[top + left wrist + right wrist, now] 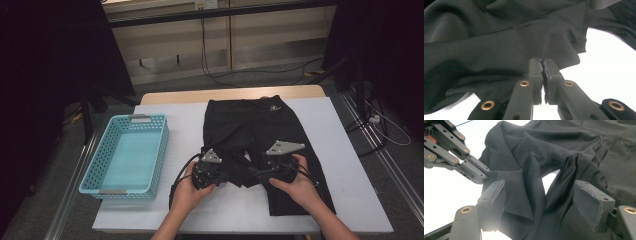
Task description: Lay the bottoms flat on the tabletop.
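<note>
A pair of black trousers [250, 127] lies flat on the white table top, waist at the far side, one leg bunched up near me. My left gripper [227, 176] is shut on a fold of that black cloth [499, 45]; the jaws [541, 61] stand closed on the cloth's edge. In the right gripper view the left gripper [482, 173] pinches the same fold from the upper left. My right gripper [256, 175] is open, its wide jaws [540, 192] astride a rumpled ridge of the cloth [574, 145] without pressing it.
A turquoise perforated basket [95, 165] stands empty at the table's left. Bare white table top [350, 175] shows to the right of the trousers and along the near edge. Dark curtains, cables and rails surround the table.
</note>
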`<state>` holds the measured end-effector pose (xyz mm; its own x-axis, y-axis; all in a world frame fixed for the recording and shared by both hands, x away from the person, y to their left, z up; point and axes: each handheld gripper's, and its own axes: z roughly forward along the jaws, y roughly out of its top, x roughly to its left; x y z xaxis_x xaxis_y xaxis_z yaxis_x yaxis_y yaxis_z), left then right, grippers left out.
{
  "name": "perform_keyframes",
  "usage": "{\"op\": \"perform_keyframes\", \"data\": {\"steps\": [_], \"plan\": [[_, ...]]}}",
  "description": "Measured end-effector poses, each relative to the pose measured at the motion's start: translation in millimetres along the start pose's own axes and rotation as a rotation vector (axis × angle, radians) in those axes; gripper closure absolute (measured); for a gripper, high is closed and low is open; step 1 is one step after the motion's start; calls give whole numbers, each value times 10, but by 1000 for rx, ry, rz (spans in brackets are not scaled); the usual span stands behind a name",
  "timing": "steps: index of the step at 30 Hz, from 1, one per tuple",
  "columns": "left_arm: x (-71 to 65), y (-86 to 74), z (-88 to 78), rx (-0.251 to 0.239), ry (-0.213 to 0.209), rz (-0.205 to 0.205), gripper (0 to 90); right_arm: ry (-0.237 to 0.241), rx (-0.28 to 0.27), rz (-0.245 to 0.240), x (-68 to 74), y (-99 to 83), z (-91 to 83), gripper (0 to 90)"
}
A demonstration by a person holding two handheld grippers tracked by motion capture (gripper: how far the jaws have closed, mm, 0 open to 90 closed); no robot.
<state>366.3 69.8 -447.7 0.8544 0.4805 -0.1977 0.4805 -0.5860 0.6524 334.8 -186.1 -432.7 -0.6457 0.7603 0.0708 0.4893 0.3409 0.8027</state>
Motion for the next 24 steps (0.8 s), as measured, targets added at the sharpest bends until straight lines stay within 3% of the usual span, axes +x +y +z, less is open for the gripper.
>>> {"op": "perform_keyframes", "data": {"steps": [4, 10, 18, 24], "plan": [[13, 30, -66, 5, -38, -30, 877, 3, -2, -1, 9, 3, -3, 268], [73, 85, -287, -58, -97, -77, 875, 14, -5, -15, 39, 16, -3, 297], [179, 63, -456, -85, -95, -112, 873, 77, 4, -57, 170, 37, 15, 411], [225, 42, -495, -90, -81, -132, 872, 126, 33, -114, 332, 33, 93, 439]]}}
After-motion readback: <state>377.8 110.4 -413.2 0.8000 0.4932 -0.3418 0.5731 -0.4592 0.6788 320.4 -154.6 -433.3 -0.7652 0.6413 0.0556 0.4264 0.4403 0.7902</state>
